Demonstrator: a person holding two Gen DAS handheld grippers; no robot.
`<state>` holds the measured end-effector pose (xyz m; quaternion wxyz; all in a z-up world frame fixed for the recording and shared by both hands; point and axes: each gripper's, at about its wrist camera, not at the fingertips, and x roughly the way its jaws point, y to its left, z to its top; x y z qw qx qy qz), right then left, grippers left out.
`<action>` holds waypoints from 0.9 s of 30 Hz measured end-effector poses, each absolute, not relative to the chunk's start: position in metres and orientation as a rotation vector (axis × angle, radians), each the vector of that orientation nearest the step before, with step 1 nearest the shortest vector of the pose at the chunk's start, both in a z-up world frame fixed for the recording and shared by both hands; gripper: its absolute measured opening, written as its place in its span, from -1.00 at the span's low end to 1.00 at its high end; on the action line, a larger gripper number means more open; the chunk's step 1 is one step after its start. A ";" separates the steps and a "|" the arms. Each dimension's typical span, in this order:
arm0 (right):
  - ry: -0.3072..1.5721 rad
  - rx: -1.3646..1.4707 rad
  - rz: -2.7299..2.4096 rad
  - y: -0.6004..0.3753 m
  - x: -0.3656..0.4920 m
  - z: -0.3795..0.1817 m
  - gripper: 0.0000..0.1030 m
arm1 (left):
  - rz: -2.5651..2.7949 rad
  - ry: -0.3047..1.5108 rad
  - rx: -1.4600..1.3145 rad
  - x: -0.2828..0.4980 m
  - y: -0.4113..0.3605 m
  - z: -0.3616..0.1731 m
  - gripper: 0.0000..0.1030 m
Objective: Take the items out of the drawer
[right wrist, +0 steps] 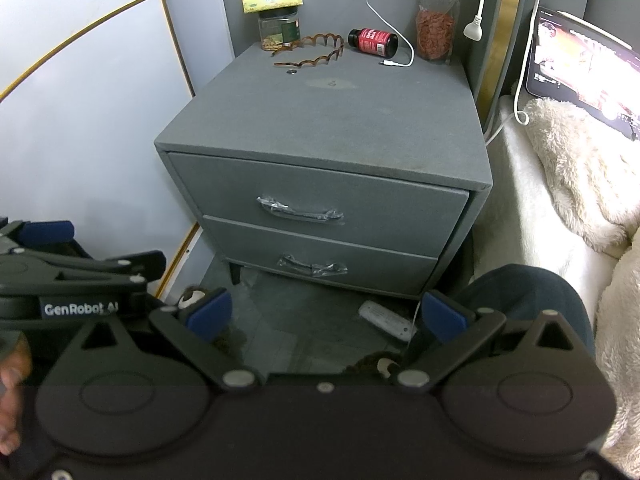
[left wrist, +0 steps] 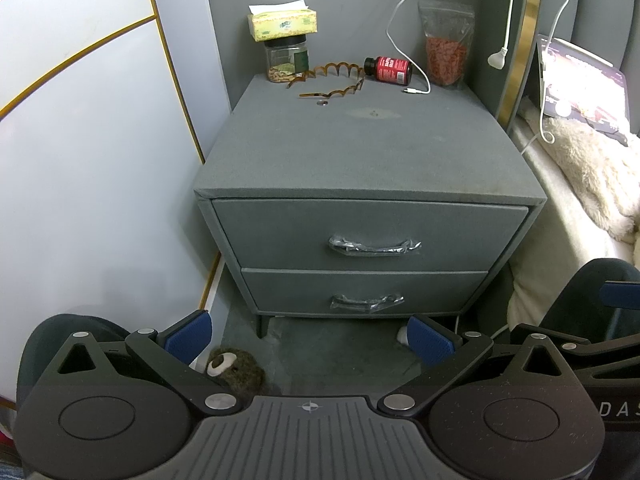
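A grey fabric nightstand (left wrist: 360,152) (right wrist: 320,120) has two shut drawers. The top drawer (left wrist: 372,236) (right wrist: 316,204) and the bottom drawer (left wrist: 364,292) (right wrist: 316,256) each carry a plastic-wrapped metal handle (left wrist: 374,246) (right wrist: 300,210). My left gripper (left wrist: 310,336) is open and empty, held well back from the drawers and low, over the floor. My right gripper (right wrist: 326,316) is open too, empty, also short of the nightstand. The left gripper's body (right wrist: 60,272) shows at the left of the right wrist view. The drawers' contents are hidden.
On the nightstand's top lie a tissue box (left wrist: 283,22) on a jar, a brown wavy headband (left wrist: 330,82), a red bottle (left wrist: 388,70), a pouch of red pieces (left wrist: 446,50) and a white cable (left wrist: 404,32). A bed with a fluffy blanket (left wrist: 592,168) is on the right. Plush slippers (left wrist: 236,372) and a white remote (right wrist: 386,320) lie on the floor.
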<state>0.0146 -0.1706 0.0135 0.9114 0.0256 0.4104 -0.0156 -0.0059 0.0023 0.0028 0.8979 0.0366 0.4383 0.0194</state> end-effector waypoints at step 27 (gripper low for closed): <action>0.846 0.055 -0.029 -0.172 0.015 0.014 1.00 | 0.039 0.907 0.073 -0.002 0.001 0.002 1.00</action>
